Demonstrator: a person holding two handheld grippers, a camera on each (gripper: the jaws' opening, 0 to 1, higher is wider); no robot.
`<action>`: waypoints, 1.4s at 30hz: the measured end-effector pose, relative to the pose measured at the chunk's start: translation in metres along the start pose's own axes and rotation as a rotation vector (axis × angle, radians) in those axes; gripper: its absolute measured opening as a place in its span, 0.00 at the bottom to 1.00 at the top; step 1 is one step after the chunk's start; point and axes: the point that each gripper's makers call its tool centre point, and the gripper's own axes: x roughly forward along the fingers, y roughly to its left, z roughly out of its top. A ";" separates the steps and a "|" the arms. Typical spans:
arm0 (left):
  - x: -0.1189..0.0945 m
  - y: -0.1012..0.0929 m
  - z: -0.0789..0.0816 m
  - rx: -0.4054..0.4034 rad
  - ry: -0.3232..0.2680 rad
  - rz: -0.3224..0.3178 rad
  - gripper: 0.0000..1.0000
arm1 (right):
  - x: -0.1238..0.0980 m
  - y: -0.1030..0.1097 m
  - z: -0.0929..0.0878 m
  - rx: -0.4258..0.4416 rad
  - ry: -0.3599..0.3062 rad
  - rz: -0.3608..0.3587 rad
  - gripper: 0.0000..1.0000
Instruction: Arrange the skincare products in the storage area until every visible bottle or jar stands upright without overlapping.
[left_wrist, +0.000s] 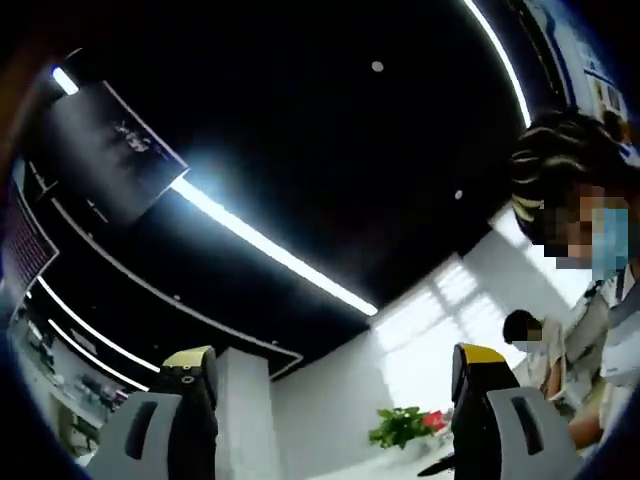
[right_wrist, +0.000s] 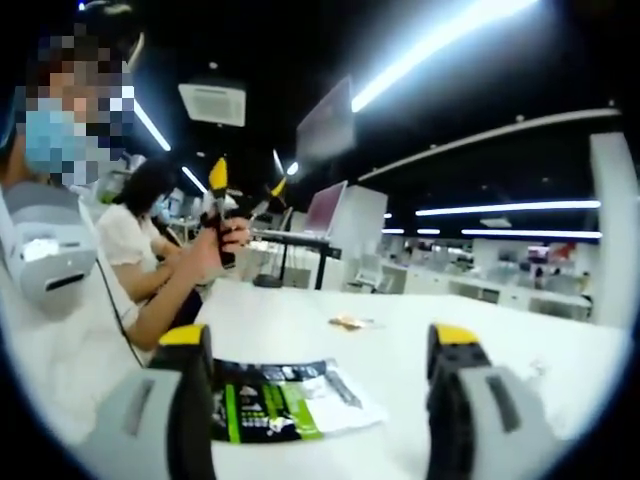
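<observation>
Gaping with nothing between their jaws, the right tongs (right_wrist: 315, 400) hover over the white table (right_wrist: 420, 345), just above a green-and-black packet (right_wrist: 270, 405); the left tongs (left_wrist: 335, 415), likewise apart, face the ceiling.

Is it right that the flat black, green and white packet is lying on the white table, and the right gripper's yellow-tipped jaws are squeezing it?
Not quite. In the right gripper view the flat black, green and white packet does lie on the white table, but the right gripper is open, holding nothing.
</observation>
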 end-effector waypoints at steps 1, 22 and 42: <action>0.000 0.003 0.000 0.019 0.007 0.018 1.00 | 0.000 0.000 0.000 0.001 0.000 -0.001 0.89; -0.006 0.024 -0.022 -0.020 0.098 0.108 0.78 | 0.001 -0.002 -0.003 0.002 0.014 -0.005 0.89; -0.012 0.045 -0.085 -0.053 0.398 0.129 0.77 | 0.001 -0.002 -0.002 0.001 0.010 -0.013 0.89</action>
